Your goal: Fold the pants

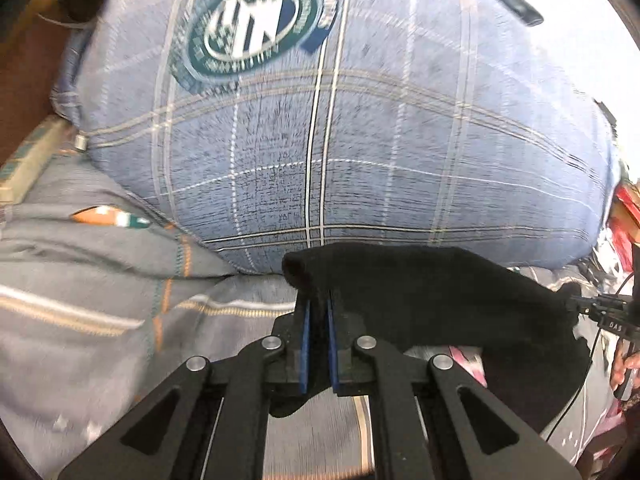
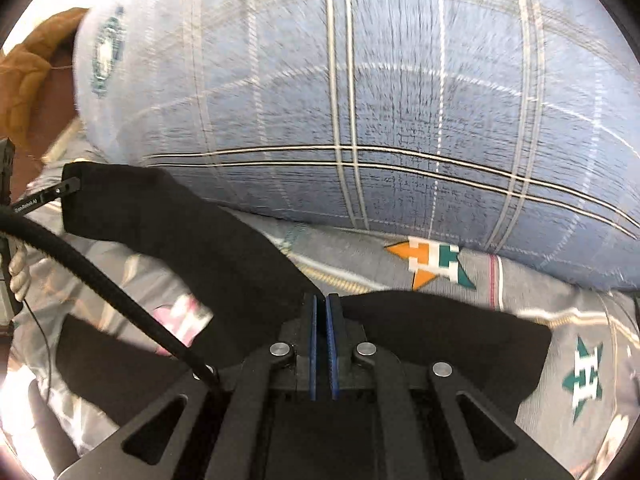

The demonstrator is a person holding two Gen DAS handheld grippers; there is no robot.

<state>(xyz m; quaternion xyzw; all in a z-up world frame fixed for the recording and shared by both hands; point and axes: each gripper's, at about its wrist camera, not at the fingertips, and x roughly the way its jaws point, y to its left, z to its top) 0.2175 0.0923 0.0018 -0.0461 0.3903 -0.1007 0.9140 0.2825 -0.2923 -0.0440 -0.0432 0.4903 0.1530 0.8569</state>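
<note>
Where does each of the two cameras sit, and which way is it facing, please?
Left wrist: on the left gripper, looking forward along its fingers at the black pants, the blue plaid pillow beyond; the right gripper at right edge.
Right wrist: on the right gripper, facing the same pillow; the left gripper at left edge.
Shared: pants, pillow, grey bedsheet.

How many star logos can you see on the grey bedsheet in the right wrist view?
2. One orange-and-green star logo lies just below the blue plaid pillow; one green star logo sits at far right beside the black pants. More may be hidden under the pants.
</note>
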